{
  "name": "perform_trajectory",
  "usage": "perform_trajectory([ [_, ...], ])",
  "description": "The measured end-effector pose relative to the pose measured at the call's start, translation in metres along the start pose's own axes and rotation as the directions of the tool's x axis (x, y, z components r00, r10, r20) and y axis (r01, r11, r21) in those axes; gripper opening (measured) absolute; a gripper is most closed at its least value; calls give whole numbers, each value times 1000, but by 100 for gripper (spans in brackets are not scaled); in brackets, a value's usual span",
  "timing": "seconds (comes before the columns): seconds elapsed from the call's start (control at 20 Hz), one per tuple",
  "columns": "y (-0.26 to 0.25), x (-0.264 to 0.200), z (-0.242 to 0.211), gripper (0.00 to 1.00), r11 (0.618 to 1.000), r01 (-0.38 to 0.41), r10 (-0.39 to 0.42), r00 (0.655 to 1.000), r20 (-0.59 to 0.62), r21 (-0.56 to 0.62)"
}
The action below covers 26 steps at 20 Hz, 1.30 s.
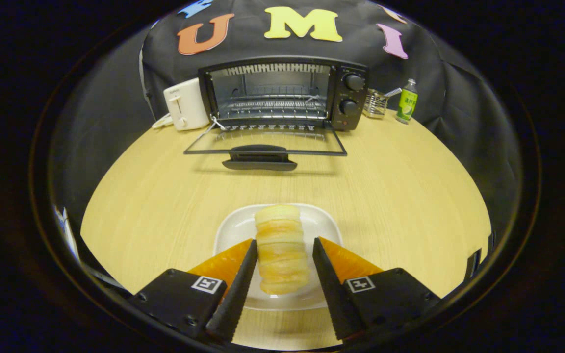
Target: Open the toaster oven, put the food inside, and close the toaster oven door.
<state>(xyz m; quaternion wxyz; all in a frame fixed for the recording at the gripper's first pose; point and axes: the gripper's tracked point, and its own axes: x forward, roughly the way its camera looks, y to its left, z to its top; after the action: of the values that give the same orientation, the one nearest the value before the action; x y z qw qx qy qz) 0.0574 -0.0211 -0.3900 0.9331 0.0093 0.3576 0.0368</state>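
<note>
Pale yellow, ridged pastry roll (281, 250), stacked in glossy, flaky bands, golden-brown at the seams. Lies on a white, rounded-square ceramic plate (233, 228) in the middle of the light wood-grain tabletop (410, 196). Long axis aligned with the fingers, pointing straight away toward the black toaster oven (282, 93); far end rounded and paler, near end close to the plate's front rim.

Claw (282, 255) spread, one finger on each side of the roll. Narrow gaps visible between both fingers and the pastry; no pinch on it.

Toaster oven at the far edge of the tabletop, well beyond the plate. Glass door (265, 142) folded down flat toward the plate, dark handle (260, 159) at its front edge. Wire rack (272, 105) exposed inside. Two round knobs (353, 93) stacked on the right-hand panel.

White pop-up toaster (184, 104) touching the oven's left side. Wire mesh holder (375, 104) and green-labelled bottle (406, 102) to its right.
</note>
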Motion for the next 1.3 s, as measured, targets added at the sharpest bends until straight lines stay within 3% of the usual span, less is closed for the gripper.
perform_trajectory([
  [0.2,6,-5,14,61,997,-62,60,998,35,40],
  [0.7,-13,-34,127,57,998,-41,25,962,270,56],
  [0.85,-14,-10,153,57,991,-68,31,954,298,115],
  [1.0,0,27,178,57,981,-157,112,940,322,117],
  [1.2,1,72,206,57,994,-94,68,934,351,59],
  [1.3,14,87,219,57,993,-110,87,929,359,45],
])
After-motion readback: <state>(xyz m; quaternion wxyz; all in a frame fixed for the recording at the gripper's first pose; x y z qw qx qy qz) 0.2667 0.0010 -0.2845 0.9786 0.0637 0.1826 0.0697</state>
